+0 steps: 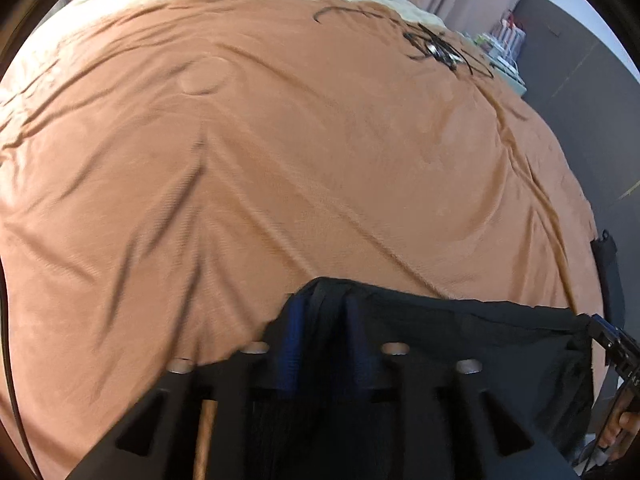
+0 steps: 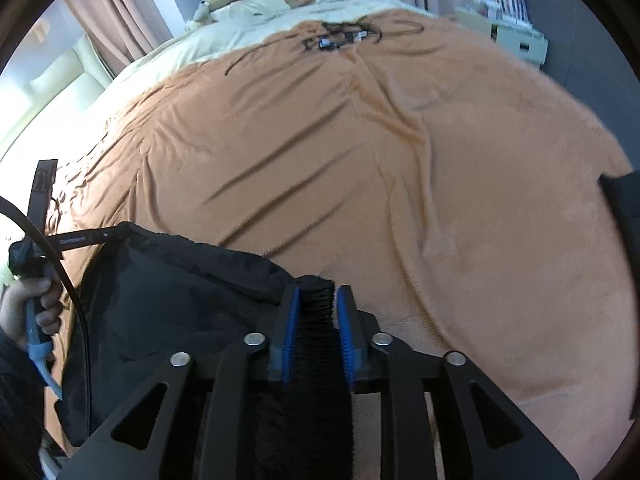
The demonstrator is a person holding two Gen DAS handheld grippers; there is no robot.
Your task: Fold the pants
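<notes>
Black, thin fabric pants [image 2: 176, 280] lie nearest the lens in both wrist views, bunched at the near edge of a bed under a rumpled orange-brown fleece blanket [image 2: 440, 168]. The right hand-held gripper [image 2: 317, 304] pinches a thick gathered band of the cloth between its blue ribbed pads [image 2: 291, 320]. The left hand-held gripper [image 1: 320, 320] has a dark fold running between its fingers, but the blur and the dark-on-dark tones leave me unable to tell whether the pads press on it or stand just off it. I judge the pants light, limp and a little slick: they will sag and slide rather than hold a crease, so the best grips are at the thicker hems or waistband corners, pulled taut between the two grippers before laying flat. Much is hidden: the legs and the full outline of the garment fall below the frames, and which end is the waist cannot be made out. A person's hand [image 2: 28, 308] on a blue handle shows at the left edge of the right wrist view, with a black cable [image 2: 48, 240] crossing over the cloth. Well apart, near the pale bedding at the head of the bed, lies a tangle of thin black cords [image 2: 340, 36].
</notes>
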